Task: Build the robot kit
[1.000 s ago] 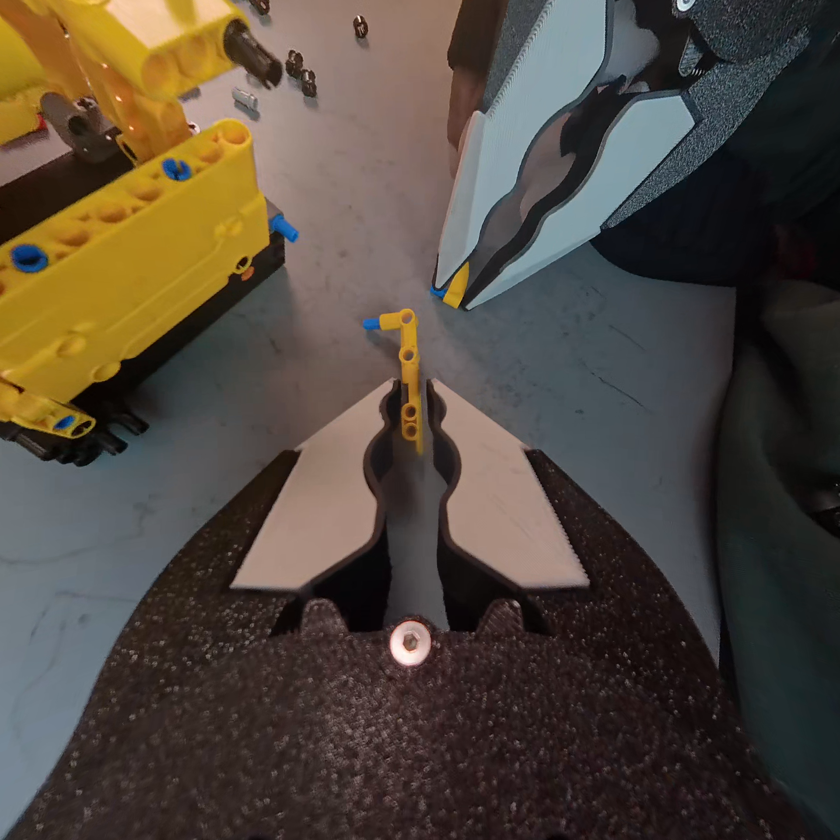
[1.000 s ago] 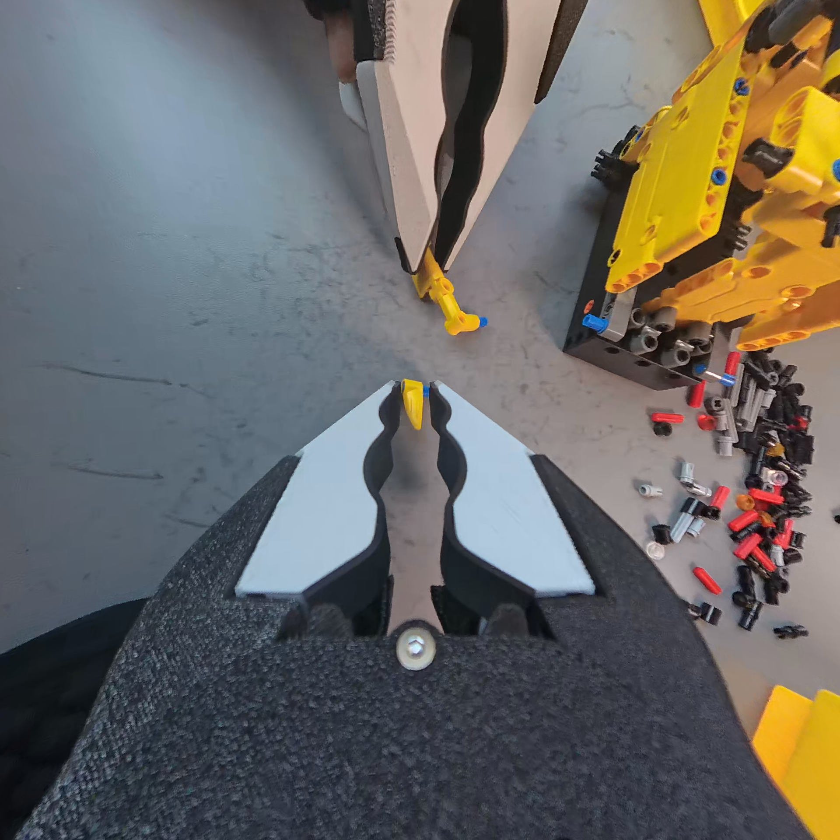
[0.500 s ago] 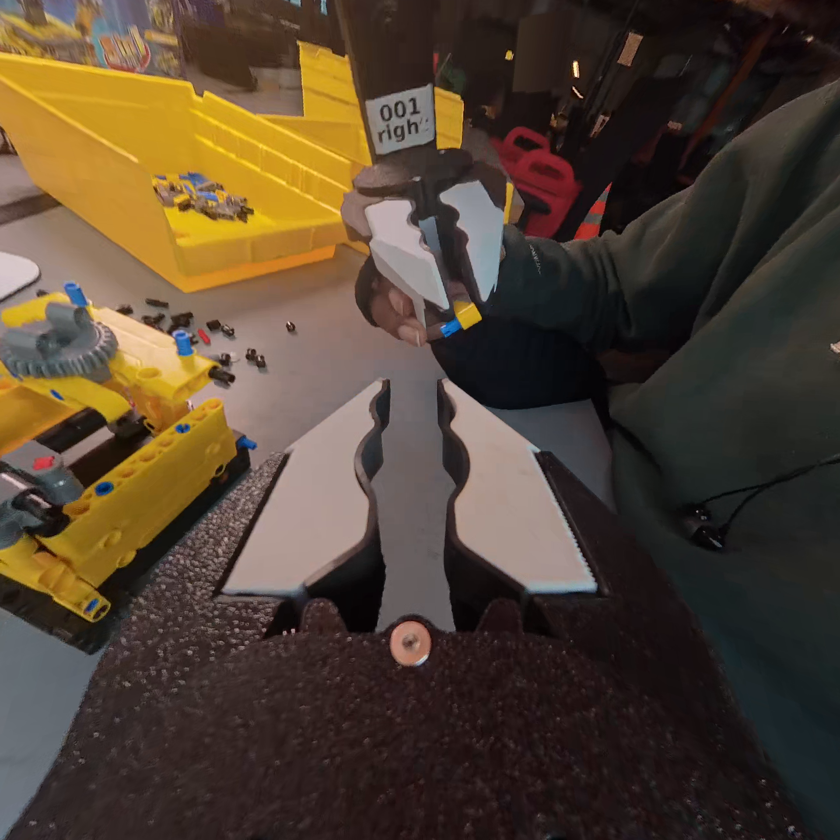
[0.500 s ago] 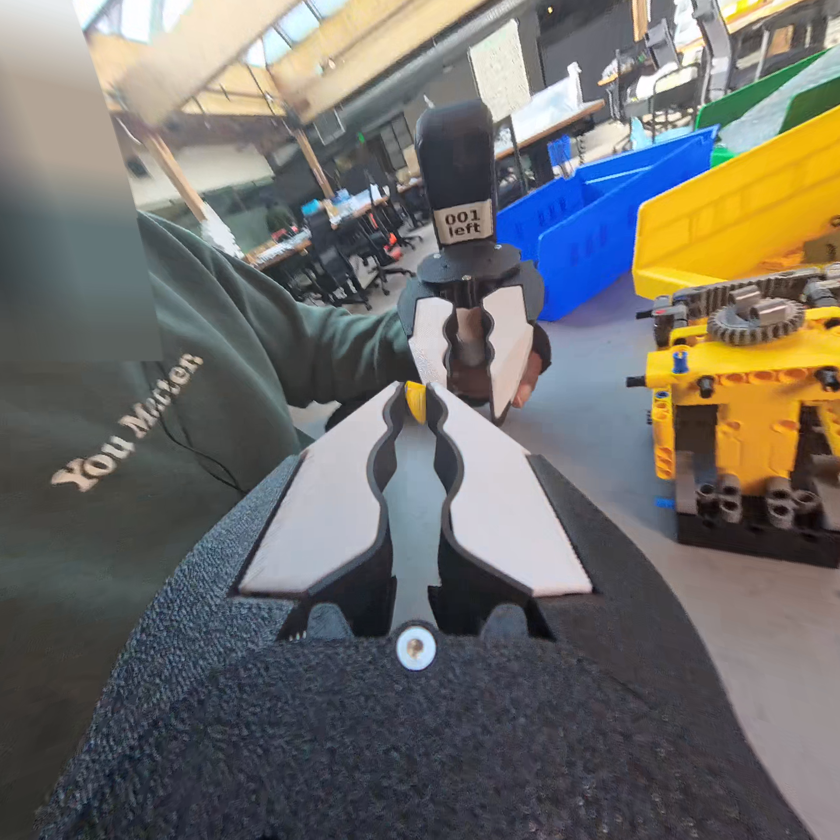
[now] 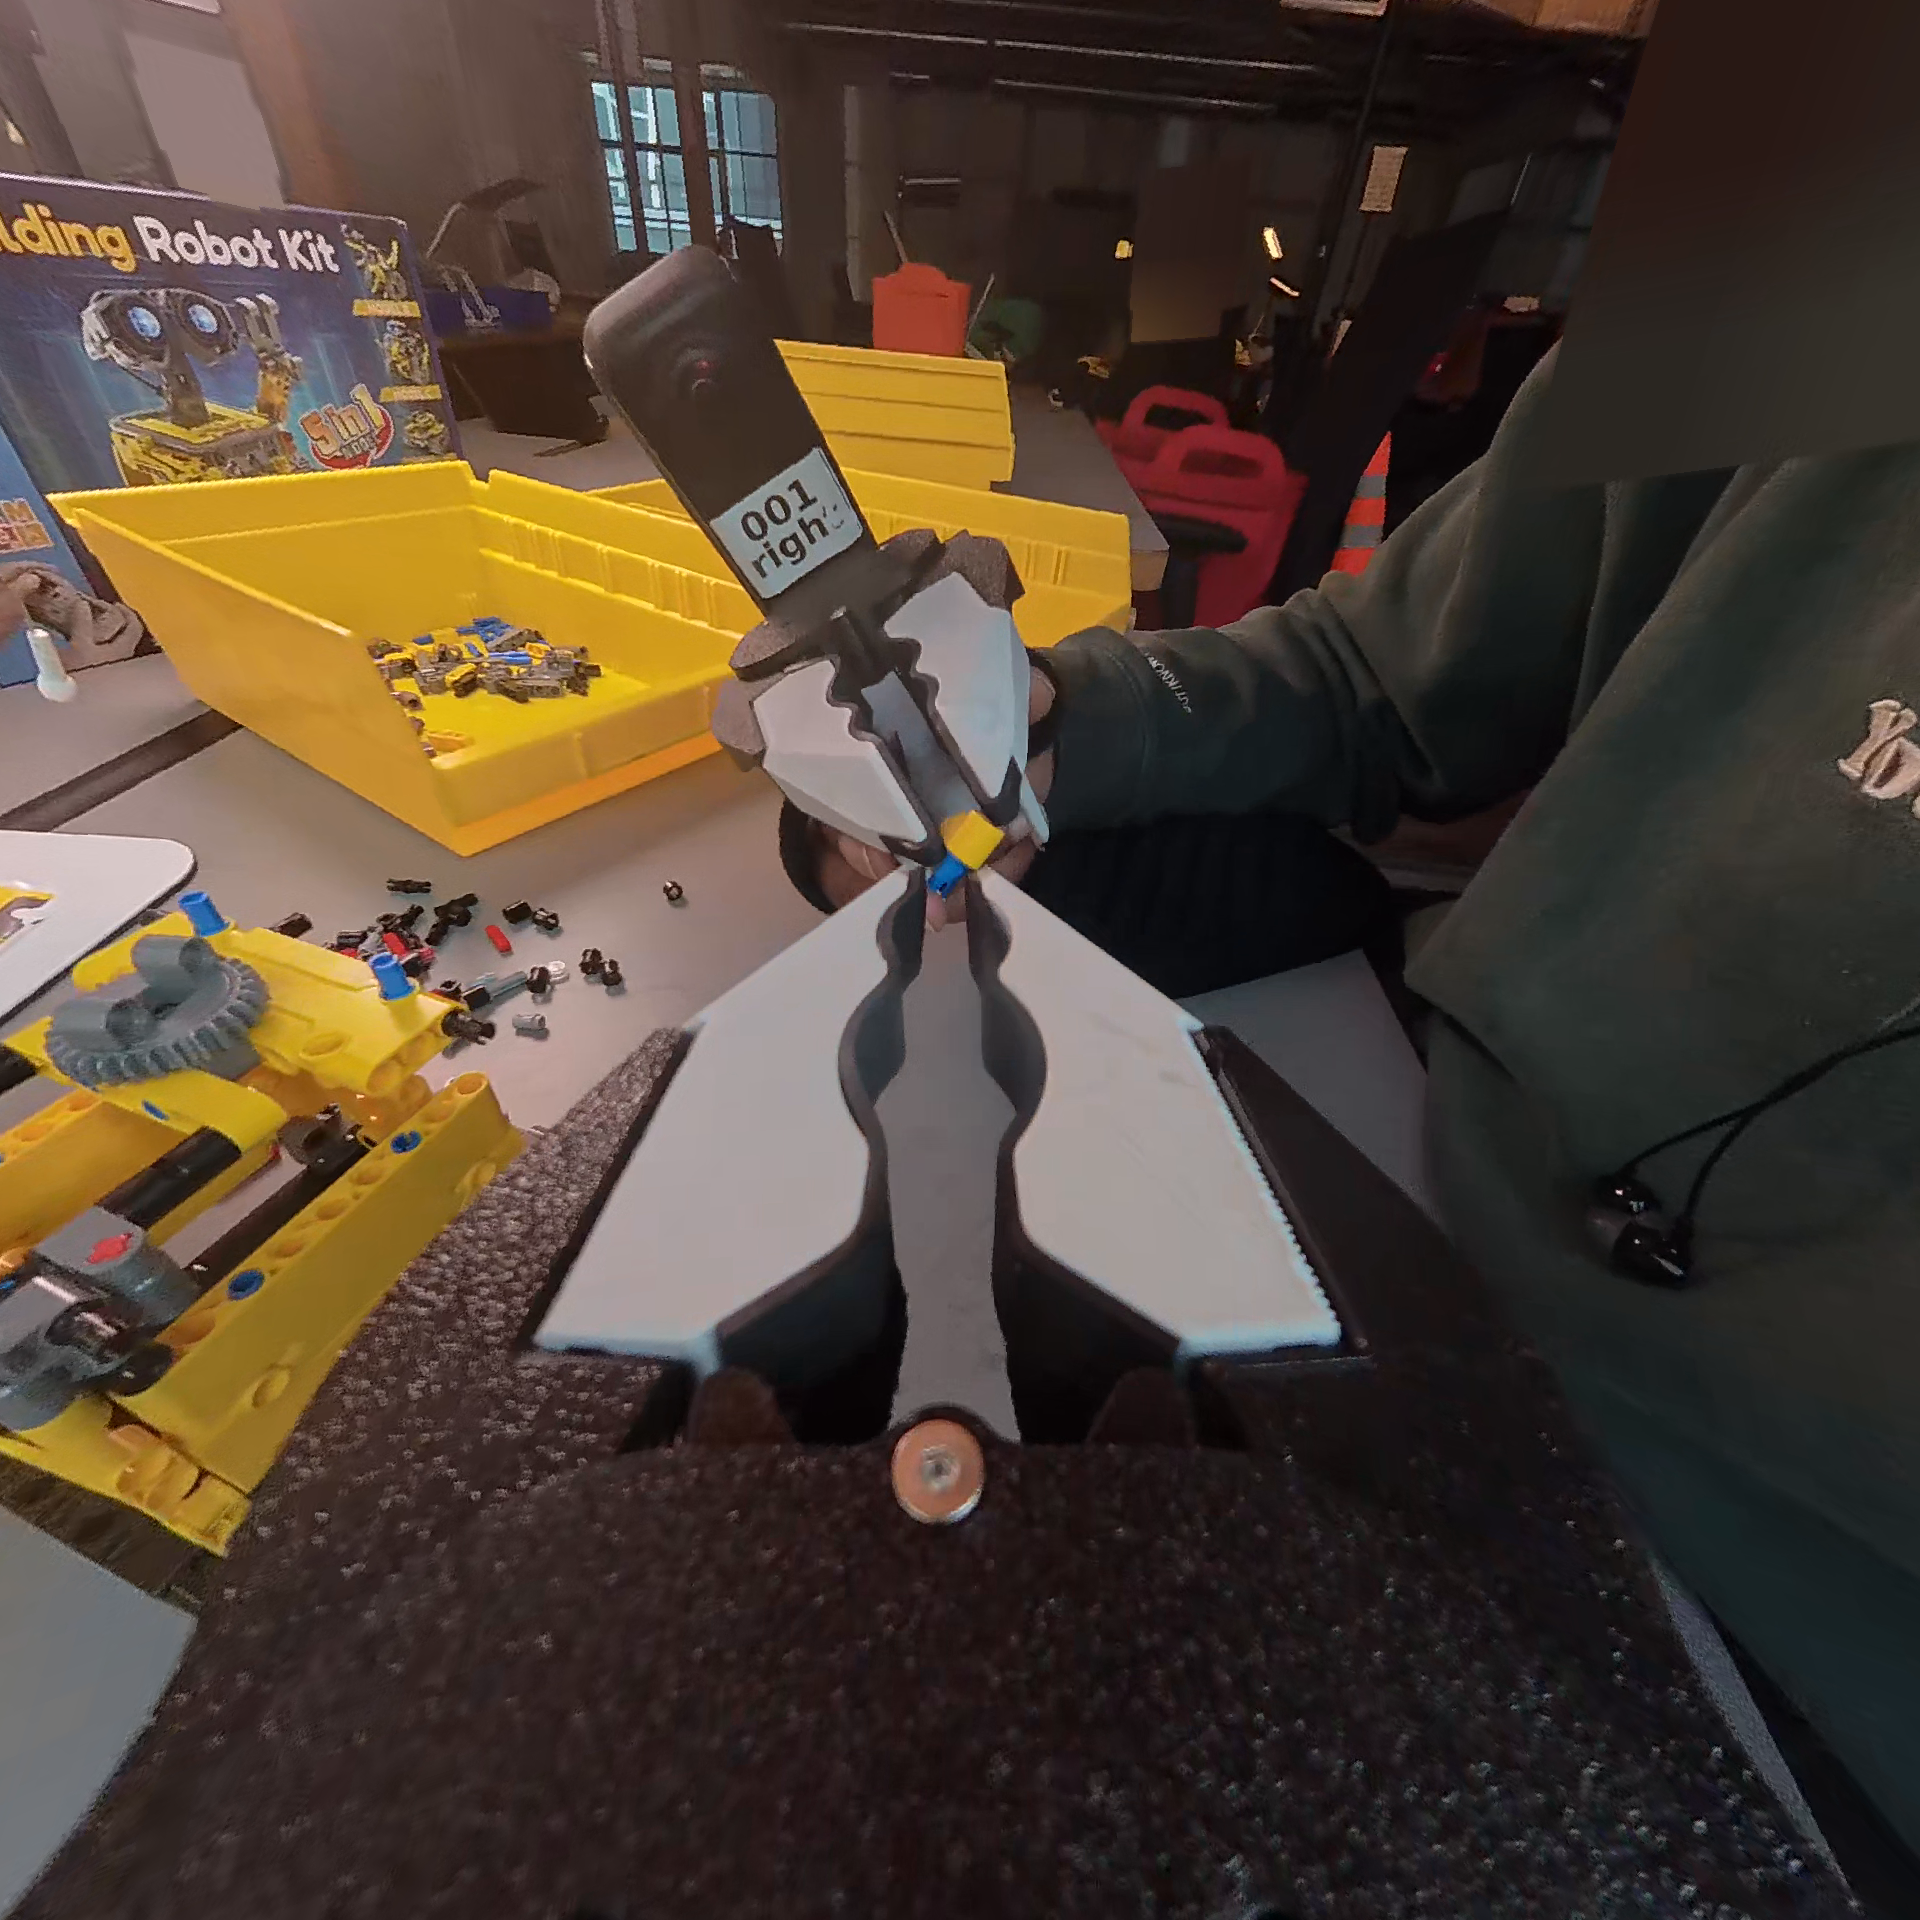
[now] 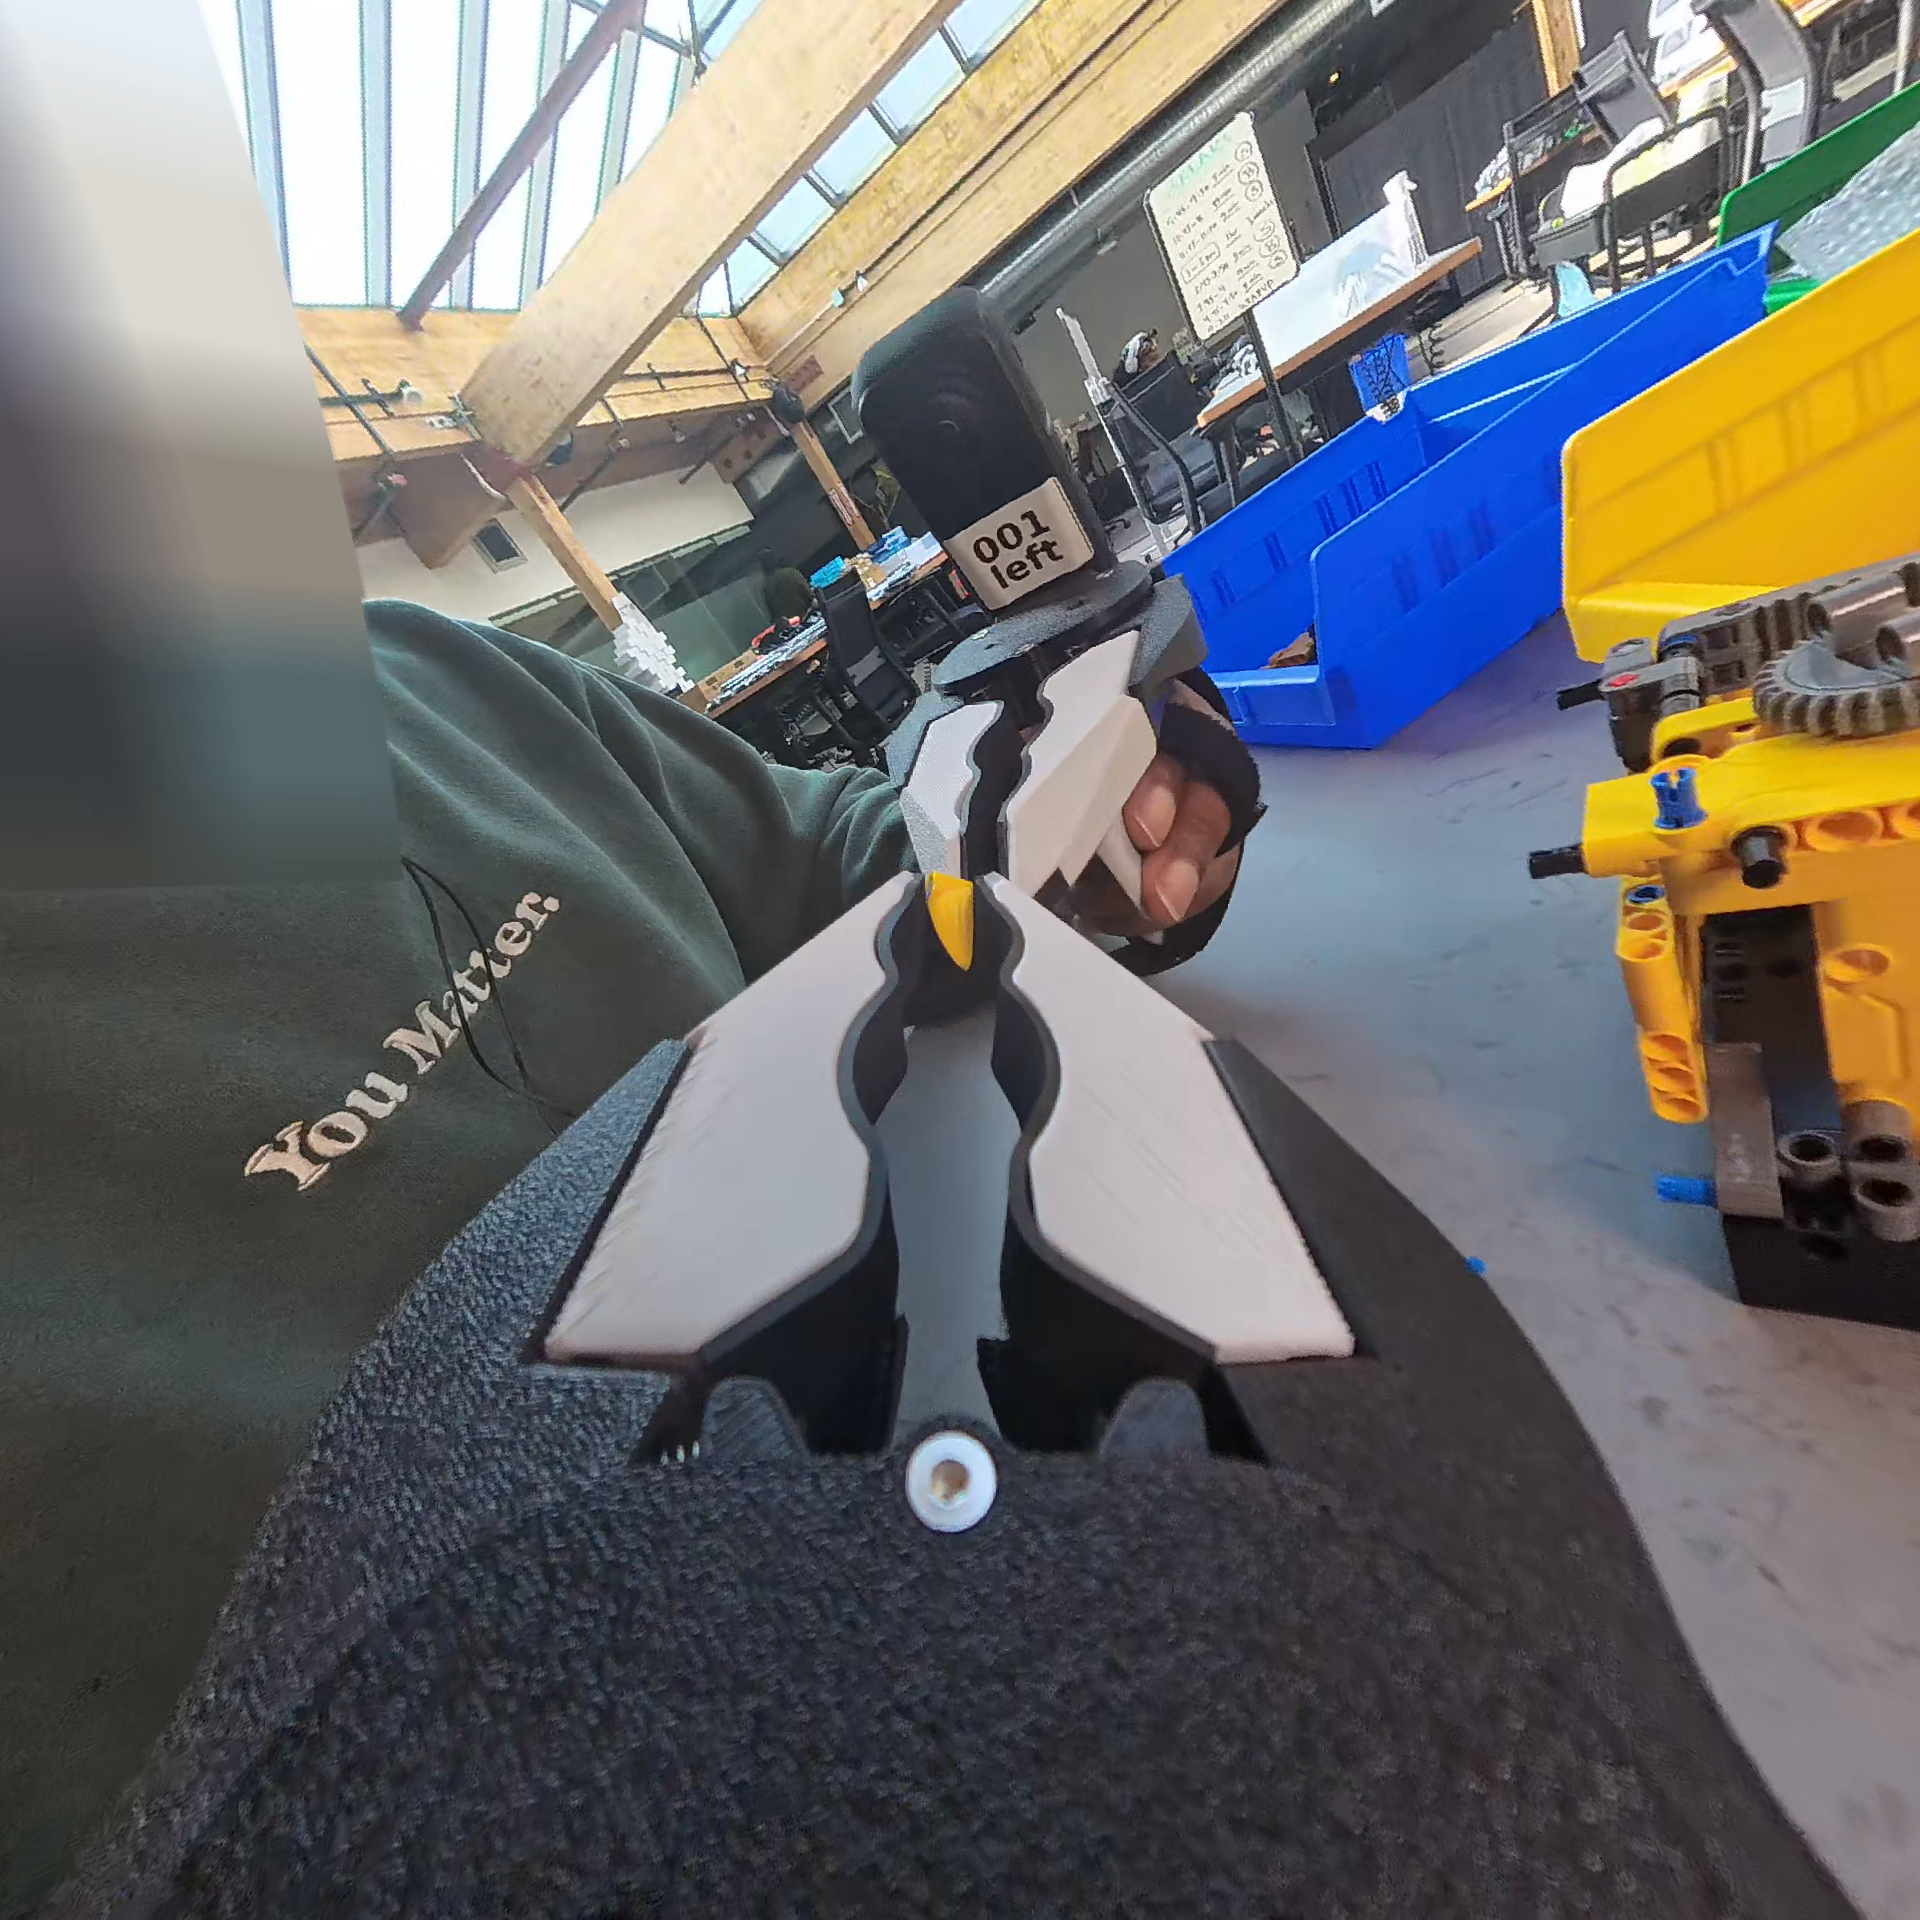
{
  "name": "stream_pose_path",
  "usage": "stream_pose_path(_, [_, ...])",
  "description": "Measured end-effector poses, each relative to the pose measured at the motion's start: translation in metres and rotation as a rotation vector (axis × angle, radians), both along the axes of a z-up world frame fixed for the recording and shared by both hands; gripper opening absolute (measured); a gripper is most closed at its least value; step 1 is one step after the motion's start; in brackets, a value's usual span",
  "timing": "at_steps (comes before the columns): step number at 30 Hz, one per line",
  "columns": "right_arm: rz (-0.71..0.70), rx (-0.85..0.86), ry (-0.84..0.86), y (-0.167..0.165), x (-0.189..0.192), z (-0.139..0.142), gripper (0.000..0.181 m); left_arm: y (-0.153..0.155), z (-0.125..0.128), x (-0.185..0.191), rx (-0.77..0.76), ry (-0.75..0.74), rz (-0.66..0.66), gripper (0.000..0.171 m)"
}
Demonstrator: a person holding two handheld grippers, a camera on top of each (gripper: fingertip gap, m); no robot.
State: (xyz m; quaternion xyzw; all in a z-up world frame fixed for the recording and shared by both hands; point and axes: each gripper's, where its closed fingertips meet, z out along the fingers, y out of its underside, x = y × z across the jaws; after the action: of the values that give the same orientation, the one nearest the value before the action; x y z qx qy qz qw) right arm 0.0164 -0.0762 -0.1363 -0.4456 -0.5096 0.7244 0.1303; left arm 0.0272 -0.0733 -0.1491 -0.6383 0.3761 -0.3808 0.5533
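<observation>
The right gripper (image 6: 951, 894) pinches a small yellow piece (image 6: 951, 920) at its very tips, a blue pin (image 5: 943, 879) poking from the piece's far end, likely so that end stays free to reach. The left gripper (image 5: 940, 904) holds nothing; its tips are narrowly parted and sit just beside the pin (contact cannot be told). Both are raised off the table (image 5: 312, 831), tip to tip, close to the person's sweater (image 5: 1662, 831). Open room lies to the person's left, between the grippers and the yellow model (image 5: 208, 1122). Loose parts (image 5: 468, 925) and a yellow bin (image 5: 312, 582) lie beyond.
</observation>
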Motion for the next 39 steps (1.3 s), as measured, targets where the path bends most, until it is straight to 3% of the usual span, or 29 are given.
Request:
stream_pose_path(5, [-0.067,0.077,-0.014,0.008,-0.003,-0.006,0.004,0.003,-0.011,-0.003,-0.119,0.008,-0.017,0.004])
stream_pose_path(8, [-0.103,0.28,-0.021,0.009,-0.001,-0.015,0.01,0.003,-0.018,-0.004,-0.233,-0.012,-0.044,0.004])
stream_pose_path(11, [-0.126,0.49,-0.043,0.007,0.001,-0.025,0.016,0.0,-0.03,-0.002,-0.265,0.059,-0.06,0.003])
stream_pose_path(17, [-0.079,0.67,-0.138,0.002,0.007,-0.052,0.014,-0.006,-0.049,0.005,-0.29,0.166,-0.088,0.003])
stream_pose_path(32, [-0.046,0.78,-0.207,-0.004,0.006,-0.073,0.007,-0.009,-0.074,0.006,-0.31,0.304,-0.089,0.003])
stream_pose_path(39, [-0.04,0.802,-0.223,-0.004,0.007,-0.078,0.008,-0.009,-0.073,0.007,-0.309,0.303,-0.092,0.003])
